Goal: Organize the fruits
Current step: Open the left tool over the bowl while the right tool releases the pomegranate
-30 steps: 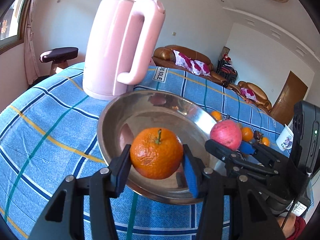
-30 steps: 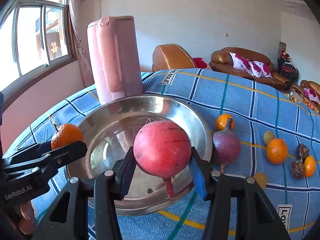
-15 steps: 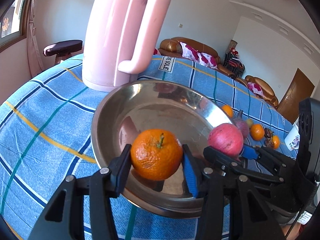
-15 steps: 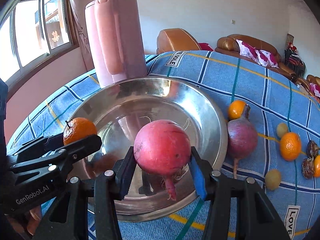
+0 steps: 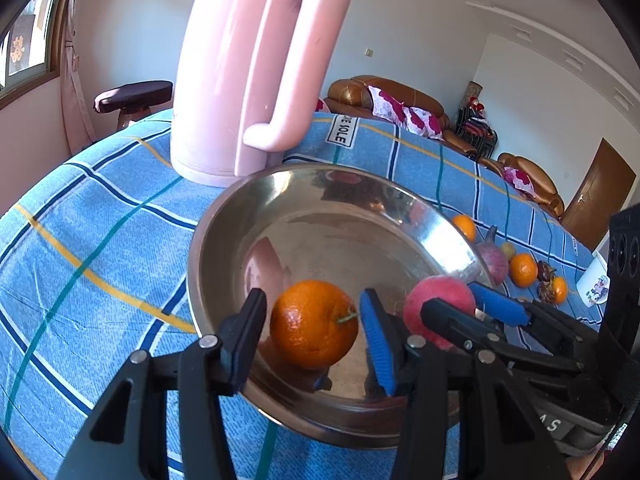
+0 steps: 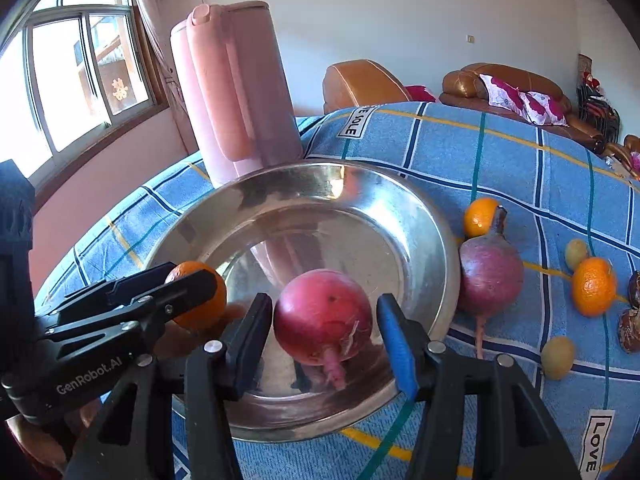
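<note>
A steel bowl (image 5: 224, 224) (image 6: 436, 240) stands on the blue checked tablecloth. My left gripper (image 5: 314, 326) is open inside its near edge; the orange (image 5: 314, 324) lies on the bowl floor between the fingers with small gaps on both sides. It also shows in the right wrist view (image 6: 208, 308). My right gripper (image 6: 324, 322) is open too; the red round fruit (image 6: 322, 316) (image 5: 436, 304) rests in the bowl between its fingers.
A tall pink kettle (image 5: 256, 68) (image 6: 236, 92) stands just behind the bowl. Right of the bowl lie a purple beet (image 6: 490, 276), oranges (image 6: 594, 286), small yellow-green fruits (image 6: 558, 356) and brown dates (image 6: 630, 324). A white cup (image 5: 594, 284) stands far right.
Both grippers have lowered into the bowl and opened. The orange and the red fruit were let go and now rest on the bowl floor.
</note>
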Available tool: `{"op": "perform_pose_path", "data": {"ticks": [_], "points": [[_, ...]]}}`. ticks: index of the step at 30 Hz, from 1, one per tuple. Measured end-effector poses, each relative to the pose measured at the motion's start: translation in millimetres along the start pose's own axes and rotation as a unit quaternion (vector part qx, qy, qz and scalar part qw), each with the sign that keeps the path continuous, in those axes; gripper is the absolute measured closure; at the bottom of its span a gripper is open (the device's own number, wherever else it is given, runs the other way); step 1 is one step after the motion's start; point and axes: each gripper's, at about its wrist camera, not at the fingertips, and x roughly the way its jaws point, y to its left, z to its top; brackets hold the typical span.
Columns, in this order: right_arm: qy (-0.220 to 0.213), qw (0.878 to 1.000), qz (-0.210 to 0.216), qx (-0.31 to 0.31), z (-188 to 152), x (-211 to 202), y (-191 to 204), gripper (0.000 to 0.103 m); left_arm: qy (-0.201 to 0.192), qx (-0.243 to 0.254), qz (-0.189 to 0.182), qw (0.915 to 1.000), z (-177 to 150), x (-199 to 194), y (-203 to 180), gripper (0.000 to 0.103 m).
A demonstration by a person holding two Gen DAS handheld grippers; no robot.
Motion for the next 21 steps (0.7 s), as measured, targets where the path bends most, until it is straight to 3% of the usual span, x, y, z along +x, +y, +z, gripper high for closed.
{"op": "perform_pose_path", "data": {"ticks": [7,9,12,16,21], "points": [[-0.054,0.998,-0.002,0.044,0,-19,-13,0.038,-0.005,-0.002,0.007,1.0000,0,0,-1,0.045],[-0.079,0.995,-0.012,0.057,2,-28,-19,0.038,-0.013,0.005,0.020,0.9997,-1,-3,-4,0.031],[-0.118,0.989,-0.044,0.073,3,-40,-27,0.037,-0.027,0.010,0.038,0.9989,-2,-8,-8,0.023],[-0.161,0.979,-0.096,0.078,3,-52,-32,0.032,-0.035,0.011,0.055,0.9978,-3,-10,-9,0.023],[-0.216,0.961,-0.165,0.046,1,-67,-28,0.031,-0.059,0.012,0.128,0.9900,-7,-17,-15,0.013]]}}
